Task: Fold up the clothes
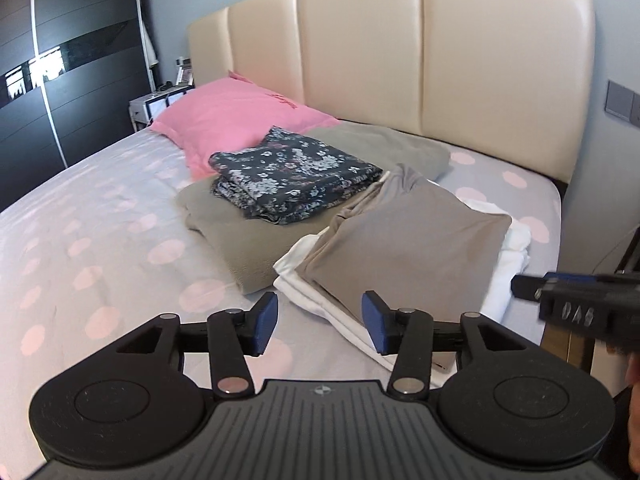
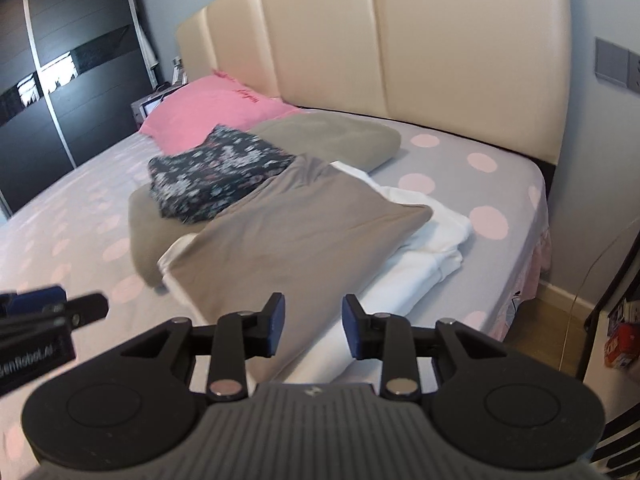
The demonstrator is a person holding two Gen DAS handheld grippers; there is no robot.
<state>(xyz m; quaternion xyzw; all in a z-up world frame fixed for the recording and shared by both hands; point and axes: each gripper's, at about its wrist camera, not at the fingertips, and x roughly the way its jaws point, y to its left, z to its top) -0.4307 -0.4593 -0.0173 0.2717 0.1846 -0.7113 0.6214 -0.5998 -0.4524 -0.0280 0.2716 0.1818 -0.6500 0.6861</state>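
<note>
A folded taupe garment (image 1: 404, 244) (image 2: 304, 232) lies on top of a folded white garment (image 1: 508, 264) (image 2: 424, 252) near the bed's right side. Behind them a folded dark floral garment (image 1: 296, 172) (image 2: 216, 176) rests on an olive-grey blanket (image 1: 240, 240) (image 2: 332, 136). My left gripper (image 1: 319, 322) is open, hovering just short of the taupe garment's near corner, with nothing between its fingers. My right gripper (image 2: 313, 325) is open above the near edge of the taupe and white pile, holding nothing. Each gripper shows at the edge of the other's view.
The bed (image 1: 100, 220) has a grey sheet with pink dots and a cream padded headboard (image 1: 400, 52). A pink pillow (image 1: 236, 120) lies at the head. A dark wardrobe (image 1: 60, 80) stands left, a nightstand (image 1: 152, 108) behind. Floor and red boxes (image 2: 620, 340) sit right of the bed.
</note>
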